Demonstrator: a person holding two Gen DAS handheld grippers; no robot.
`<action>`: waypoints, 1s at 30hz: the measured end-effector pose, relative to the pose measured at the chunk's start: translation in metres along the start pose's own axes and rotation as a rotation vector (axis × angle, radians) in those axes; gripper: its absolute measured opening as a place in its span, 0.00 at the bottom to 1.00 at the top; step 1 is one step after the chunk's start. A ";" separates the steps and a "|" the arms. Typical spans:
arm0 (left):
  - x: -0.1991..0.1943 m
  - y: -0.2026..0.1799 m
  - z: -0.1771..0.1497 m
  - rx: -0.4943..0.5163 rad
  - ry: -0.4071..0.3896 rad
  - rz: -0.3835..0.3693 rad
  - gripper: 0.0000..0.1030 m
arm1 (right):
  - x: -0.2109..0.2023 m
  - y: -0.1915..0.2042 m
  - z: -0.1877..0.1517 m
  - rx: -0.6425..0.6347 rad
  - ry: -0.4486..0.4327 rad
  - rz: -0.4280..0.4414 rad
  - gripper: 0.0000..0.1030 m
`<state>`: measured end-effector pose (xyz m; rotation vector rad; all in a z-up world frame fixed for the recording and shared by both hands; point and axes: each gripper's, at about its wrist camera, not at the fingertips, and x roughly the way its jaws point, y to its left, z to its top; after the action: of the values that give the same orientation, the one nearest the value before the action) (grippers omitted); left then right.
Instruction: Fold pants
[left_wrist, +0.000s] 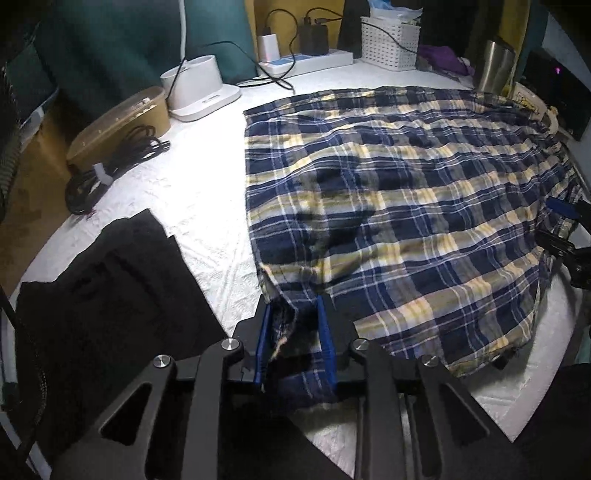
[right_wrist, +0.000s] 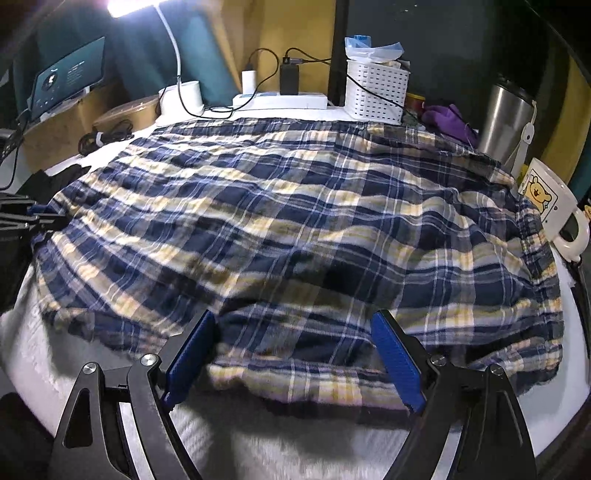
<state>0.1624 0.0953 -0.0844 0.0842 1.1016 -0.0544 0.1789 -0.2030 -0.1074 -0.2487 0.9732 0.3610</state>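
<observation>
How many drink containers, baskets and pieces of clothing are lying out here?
Drink containers: 2, the steel tumbler and the cartoon mug.
Baskets: 1, the white basket.
Clothing: 2, the plaid pants and a black garment.
Total: 5.

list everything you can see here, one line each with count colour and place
plaid pants: 1, navy, yellow and white, spread across white surface
white cover: 1, white, under pants
black cloth: 1, near left
cable bundle: 1, black, far left
white basket: 1, back
steel tumbler: 1, silver, back right
mug: 1, white with yellow cartoon, right edge
power strip: 1, white, back
left gripper: 1, black with blue pads, pants edge between them
right gripper: 1, open, over near hem
</observation>
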 end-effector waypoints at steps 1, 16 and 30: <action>-0.003 0.000 0.000 0.000 0.000 0.018 0.24 | -0.002 0.000 -0.002 0.000 0.002 0.002 0.85; -0.027 -0.065 0.037 0.019 -0.150 -0.148 0.24 | -0.033 -0.029 0.006 0.083 -0.075 -0.050 0.85; -0.002 -0.117 0.015 0.090 -0.072 -0.224 0.26 | -0.022 -0.052 -0.023 0.110 -0.023 -0.108 0.85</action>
<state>0.1648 -0.0227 -0.0808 0.0389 1.0330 -0.3059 0.1718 -0.2631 -0.0993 -0.1960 0.9494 0.2105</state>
